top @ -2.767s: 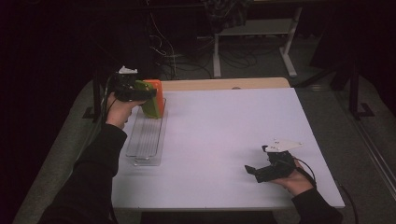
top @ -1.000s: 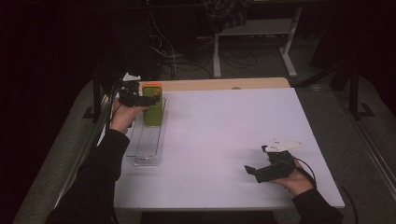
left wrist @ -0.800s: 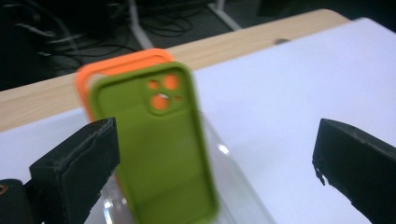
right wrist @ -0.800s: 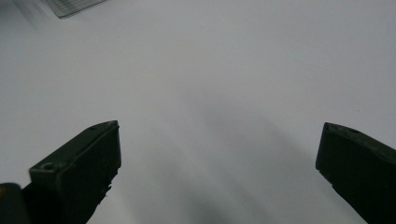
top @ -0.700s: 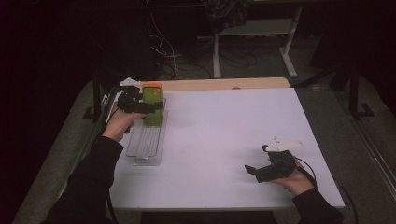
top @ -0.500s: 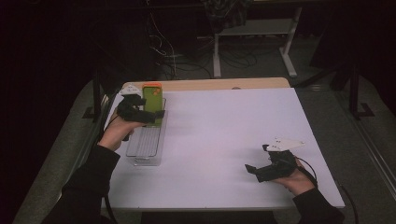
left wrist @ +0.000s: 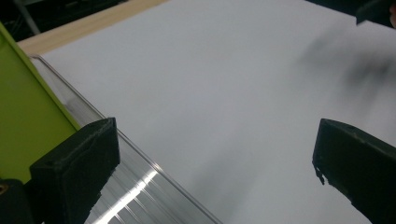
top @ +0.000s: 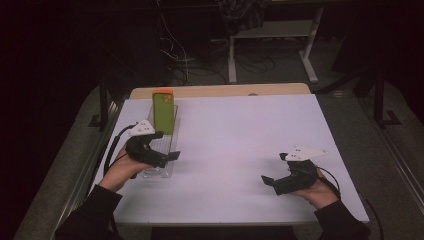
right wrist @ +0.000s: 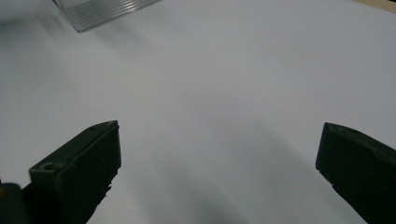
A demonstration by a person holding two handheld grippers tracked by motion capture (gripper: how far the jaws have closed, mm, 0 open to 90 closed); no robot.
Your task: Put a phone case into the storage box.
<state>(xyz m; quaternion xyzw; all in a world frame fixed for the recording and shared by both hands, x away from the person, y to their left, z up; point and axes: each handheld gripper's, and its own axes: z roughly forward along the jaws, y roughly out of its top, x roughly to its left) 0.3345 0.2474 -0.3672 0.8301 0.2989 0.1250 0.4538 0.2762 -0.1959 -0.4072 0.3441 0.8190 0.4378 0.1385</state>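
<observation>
Where the clear ridged rack sits along the left edge of the white table, a green phone with an orange rim stands upright in the rack's far end, flat face toward the near side. Its body is lime green, the orange showing along the top edge; in the left gripper view the phone is a plain green slab at the far left, just behind the rack's transparent wall. Nothing touches the phone.

The left gripper hovers over the rack's near end, near the phone but apart from it, jaws spread wide with nothing between them. Its grey three-cornered plate points to the far side, a cable trailing off to the left. In its own view the left gripper shows both black jaws far apart over bare table.

The right gripper rests low at the near right of the table, well apart from rack and phone, jaws also spread and empty. In its own view the right gripper faces white tabletop, with a corner of the rack at the top.
</observation>
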